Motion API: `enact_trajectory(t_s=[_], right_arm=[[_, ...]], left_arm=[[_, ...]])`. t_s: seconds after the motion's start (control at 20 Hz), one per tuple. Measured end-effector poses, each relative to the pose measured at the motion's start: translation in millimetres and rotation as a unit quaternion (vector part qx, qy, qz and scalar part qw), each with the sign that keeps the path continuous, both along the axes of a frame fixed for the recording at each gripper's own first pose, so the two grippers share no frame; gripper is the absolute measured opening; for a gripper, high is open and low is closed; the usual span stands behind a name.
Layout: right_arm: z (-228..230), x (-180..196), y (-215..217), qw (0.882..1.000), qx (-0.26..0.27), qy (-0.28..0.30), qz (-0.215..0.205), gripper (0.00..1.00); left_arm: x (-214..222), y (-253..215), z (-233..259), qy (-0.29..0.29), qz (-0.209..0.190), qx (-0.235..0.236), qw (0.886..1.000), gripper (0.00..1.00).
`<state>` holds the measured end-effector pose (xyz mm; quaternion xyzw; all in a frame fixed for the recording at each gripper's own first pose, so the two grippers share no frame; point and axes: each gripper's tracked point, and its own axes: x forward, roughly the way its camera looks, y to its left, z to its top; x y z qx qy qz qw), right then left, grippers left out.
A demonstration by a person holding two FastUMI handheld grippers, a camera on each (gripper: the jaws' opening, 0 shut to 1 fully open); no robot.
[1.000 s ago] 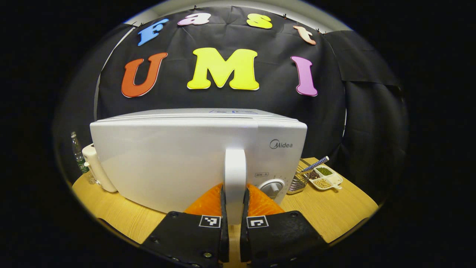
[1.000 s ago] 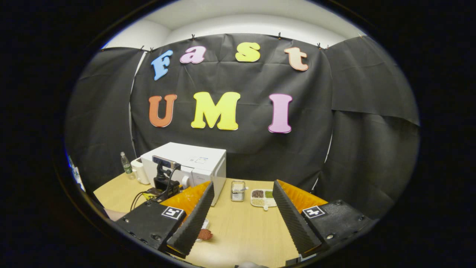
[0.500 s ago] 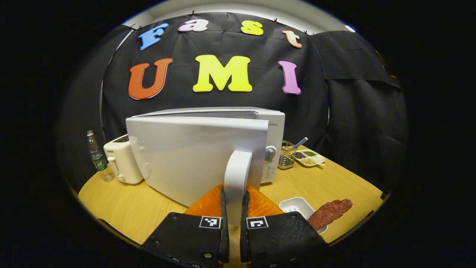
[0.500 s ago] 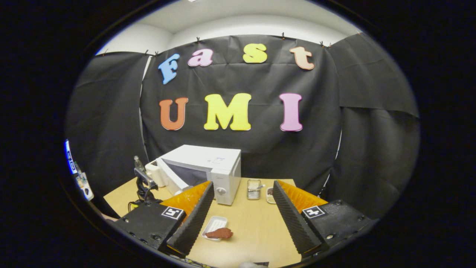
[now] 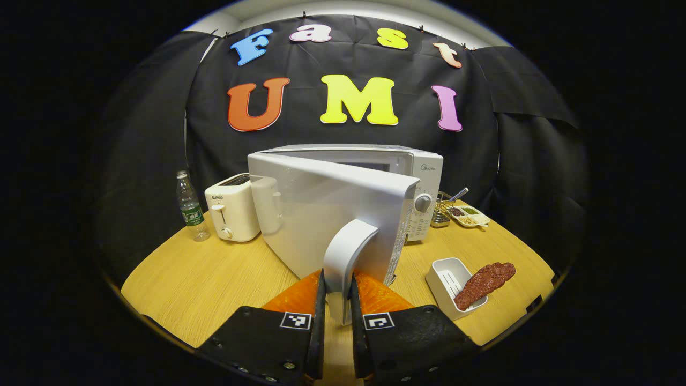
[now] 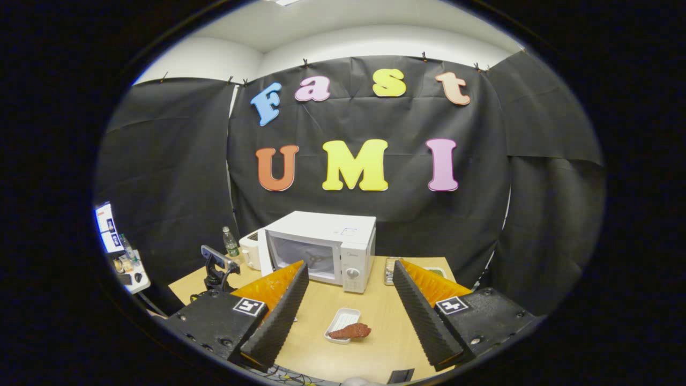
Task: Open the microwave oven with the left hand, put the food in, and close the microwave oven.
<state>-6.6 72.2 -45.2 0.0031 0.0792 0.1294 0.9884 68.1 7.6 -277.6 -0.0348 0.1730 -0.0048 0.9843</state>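
A: Where was the microwave (image 5: 375, 177), and how did its door (image 5: 332, 214) stand?

B: It sat at the back of the desk (image 5: 214, 279), near twelve o'clock in the left gripper view. The door stood swung partly open toward the camera, hinged at its nine o'clock side. In the right gripper view the microwave (image 6: 327, 246) showed its lit cavity.

A: And the left tool (image 5: 336, 300)?

B: Its two fingers were clamped together on the white door handle (image 5: 345, 252), at six o'clock. In the right gripper view the left tool (image 6: 215, 262) stood at about eight o'clock.

A: The right tool (image 6: 348, 300)?

B: Fingers spread wide apart, holding nothing, raised above the desk (image 6: 321, 343).

A: The food?

B: A reddish-brown piece of meat (image 5: 485, 277) lay across the rim of a small white tray (image 5: 447, 276), at four o'clock from the handle, well apart from the microwave.

A: What else was on the desk?

B: A white toaster (image 5: 231, 214) just beside the microwave at nine o'clock, a plastic water bottle (image 5: 188, 206) beyond that. At three o'clock, a wire basket (image 5: 442, 210) and a divided dish of grains (image 5: 470, 215).

A: And the room?

B: Light wood-grain desk with a rounded edge, black cloth wall (image 6: 161, 161) behind and around it, a pale ceiling (image 6: 348, 37) above.
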Motion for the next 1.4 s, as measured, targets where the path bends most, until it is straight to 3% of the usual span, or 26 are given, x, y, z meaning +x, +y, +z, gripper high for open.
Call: enact_trajectory(t_s=[0.05, 0.1, 0.2, 0.25, 0.4, 0.45, 0.5, 0.85, 1.4], right_arm=[[0.6, -2.9, 2.5, 1.0, -0.001, -0.002, 0.001, 1.0], [1.7, -5.6, 4.3, 1.0, -0.001, -0.003, 0.003, 0.92], [0.3, -10.4, 6.6, 1.0, 0.0, -0.001, 0.003, 0.92], [0.0, -12.7, 8.1, 1.0, 0.003, 0.001, 0.005, 0.92], [-1.6, -15.9, 12.4, 1.0, 0.012, 0.003, 0.008, 0.92], [-3.5, -16.5, 15.3, 1.0, 0.014, 0.006, 0.01, 0.92], [-5.8, -17.3, 17.2, 1.0, 0.015, 0.007, 0.011, 0.92], [-22.2, -19.3, 34.8, 0.999, 0.017, 0.023, 0.023, 0.92], [-52.2, -9.5, 49.2, 0.999, 0.009, 0.047, 0.025, 0.92]], left_arm=[[-4.2, 6.7, -0.8, 0.002, 0.008, 0.002, 1.0, 0.22], [-7.1, 11.8, -2.3, 0.004, 0.009, 0.003, 1.0, 0.22], [-14.9, 29.0, -8.8, 0.016, 0.023, 0.007, 1.0, 0.2], [-19.2, 33.2, -9.7, 0.021, 0.023, -0.001, 1.0, 0.53], [-27.1, 50.1, -0.7, 0.006, 0.032, 0.005, 0.999, 0.68], [-31.0, 56.5, 2.8, 0.001, 0.036, 0.015, 0.999, 0.78], [-32.6, 59.1, 3.6, 0.001, 0.035, 0.018, 0.999, 0.97], [-52.5, 99.9, 9.5, -0.006, 0.042, 0.062, 0.997, 1.0], [-98.1, 203.5, 3.9, 0.009, 0.121, 0.065, 0.99, 0.97]])
